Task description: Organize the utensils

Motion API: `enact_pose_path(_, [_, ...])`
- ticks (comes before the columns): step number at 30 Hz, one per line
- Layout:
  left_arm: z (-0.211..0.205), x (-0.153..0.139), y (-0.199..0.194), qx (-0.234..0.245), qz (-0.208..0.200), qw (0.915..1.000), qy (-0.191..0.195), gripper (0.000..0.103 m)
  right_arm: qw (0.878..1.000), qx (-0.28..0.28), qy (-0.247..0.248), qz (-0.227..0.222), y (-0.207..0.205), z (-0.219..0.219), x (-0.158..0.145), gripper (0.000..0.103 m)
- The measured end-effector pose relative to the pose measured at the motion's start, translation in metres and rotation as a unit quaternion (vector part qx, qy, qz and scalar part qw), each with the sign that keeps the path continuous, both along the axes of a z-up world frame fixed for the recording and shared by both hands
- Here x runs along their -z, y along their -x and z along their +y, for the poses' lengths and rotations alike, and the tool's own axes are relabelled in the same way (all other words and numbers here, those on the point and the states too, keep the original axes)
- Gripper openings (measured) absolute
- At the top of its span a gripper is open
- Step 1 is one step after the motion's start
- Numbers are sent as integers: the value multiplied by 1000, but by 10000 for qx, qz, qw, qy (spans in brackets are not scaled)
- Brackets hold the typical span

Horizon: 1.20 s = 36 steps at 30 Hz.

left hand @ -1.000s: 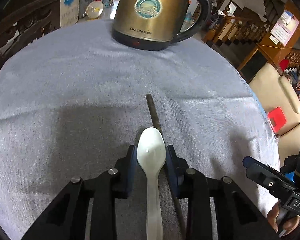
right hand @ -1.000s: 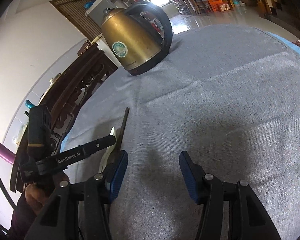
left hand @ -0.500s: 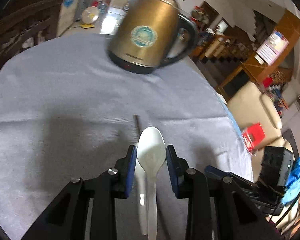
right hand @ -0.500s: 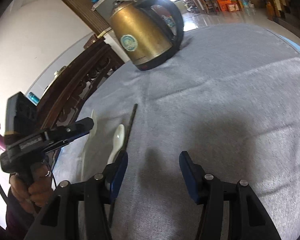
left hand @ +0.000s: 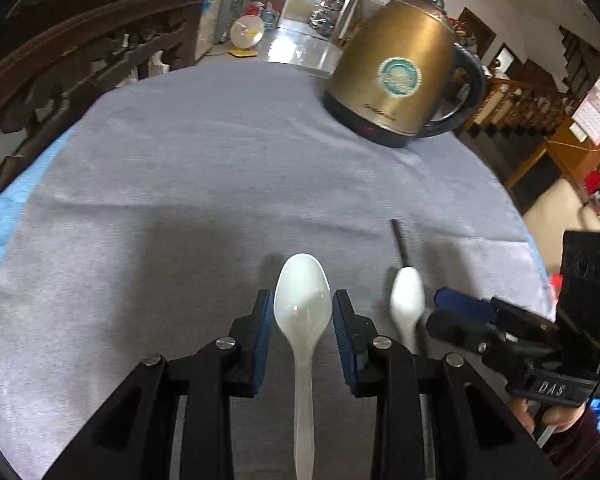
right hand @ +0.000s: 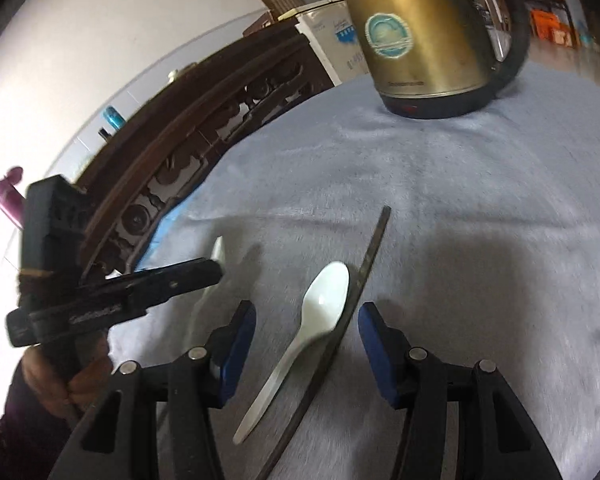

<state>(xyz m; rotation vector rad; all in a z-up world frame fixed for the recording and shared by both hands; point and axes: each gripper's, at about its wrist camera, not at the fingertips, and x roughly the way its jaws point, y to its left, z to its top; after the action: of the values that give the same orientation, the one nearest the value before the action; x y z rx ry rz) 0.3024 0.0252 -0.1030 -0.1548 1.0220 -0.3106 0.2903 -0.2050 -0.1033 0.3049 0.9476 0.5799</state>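
Observation:
My left gripper [left hand: 302, 312] is shut on a white plastic spoon [left hand: 302, 308], bowl pointing forward, held just above the grey cloth. A second white spoon [left hand: 407, 300] lies on the cloth to its right, beside a dark chopstick [left hand: 399, 242]. In the right wrist view that lying spoon [right hand: 316, 308] and the chopstick [right hand: 364, 272] sit between the open jaws of my right gripper [right hand: 307, 344], which hovers over them. The left gripper [right hand: 204, 274] shows at the left there, with the held spoon's tip [right hand: 218, 248] poking out.
A brass electric kettle [left hand: 400, 80] stands at the far side of the round table [left hand: 180, 160]. A carved dark wooden chair back [left hand: 60, 68] stands at the left edge. A beige sofa [left hand: 556, 216] is off to the right, below table level.
My left gripper has lifted and carried its spoon leftward, away from the chopstick, uncovering a second spoon. My right gripper has moved left until it straddles that spoon and the chopstick.

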Motion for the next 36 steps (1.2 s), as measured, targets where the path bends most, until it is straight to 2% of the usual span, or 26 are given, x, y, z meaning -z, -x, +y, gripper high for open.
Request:
enact_pose_path(4, [9,1,3,-129,-61,9998,-158,32,9993,-180,312,-45,-8,22,0,57])
enact_pose_path(9, [15,-3,11,-272,-209,9979,-552,32,9960,-396,794,-85,-15,43,6,57])
enact_pose_path(11, [18,-3,14,-324,-232,9970,-667,32,9937,-473,988,-233,-14,51,7,54])
enact_pose_path(12, [19,-3,16,-325,-230,9968,-686,32,9915,-537,1141,-316,-15,55,8,49])
enact_pose_path(13, [19,-2,16,-325,-226,9968,-695,32,9893,-563,1299,-355,-15,58,8,31])
enact_pose_path(14, [19,-2,17,-333,-222,9966,-716,32,9866,-593,1467,-392,-16,60,9,17])
enact_pose_path(16, [20,-3,18,-363,-239,9960,-784,32,9842,-579,1624,-413,-18,59,11,9])
enact_pose_path(22, [20,-15,28,-538,-465,9915,-1092,32,9880,-310,1466,-368,-17,36,11,6])
enact_pose_path(29, [18,-35,45,-651,-856,9830,-1486,32,9926,65,1073,-570,-3,4,-3,5])
enact_pose_path(32, [18,-41,48,-666,-942,9807,-1575,32,9935,208,930,-626,1,-7,-8,4])
enact_pose_path(36, [15,-45,52,-577,-975,9818,-1524,32,9935,330,817,-722,10,-19,-17,4])
